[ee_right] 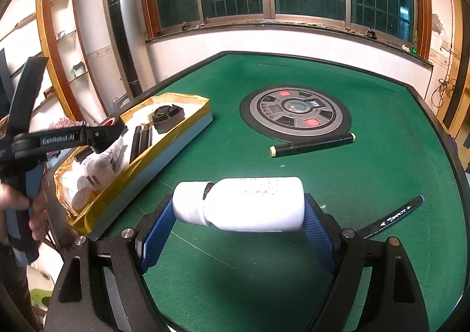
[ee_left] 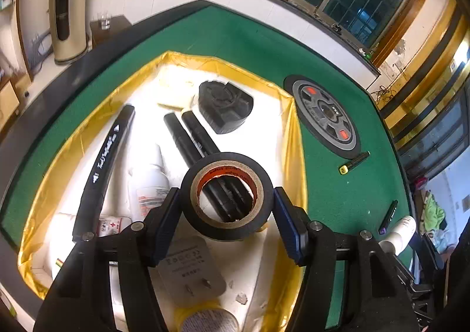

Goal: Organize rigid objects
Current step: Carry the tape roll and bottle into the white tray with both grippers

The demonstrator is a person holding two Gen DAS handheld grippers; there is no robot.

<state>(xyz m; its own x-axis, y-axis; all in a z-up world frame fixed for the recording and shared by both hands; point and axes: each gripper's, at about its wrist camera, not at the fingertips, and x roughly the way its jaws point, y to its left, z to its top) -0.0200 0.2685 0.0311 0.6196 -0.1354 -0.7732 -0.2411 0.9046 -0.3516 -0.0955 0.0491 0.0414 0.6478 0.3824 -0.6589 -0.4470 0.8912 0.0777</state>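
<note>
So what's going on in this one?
A person is tidying loose items into a gold-lined box on a green table. The left gripper holds a roll of black tape over the box, above markers and bottles already inside. The right gripper holds a white bottle sideways. Two markers lie on the felt.

The tray (ee_left: 295,138) is being crowded by markers (ee_left: 191,138), bottles (ee_left: 149,182) and a black block (ee_left: 224,107); little floor is being left bare. Open felt (ee_right: 382,185) at three o'clock is being interrupted only by two pens (ee_right: 312,144) and the round panel (ee_right: 295,110).
</note>
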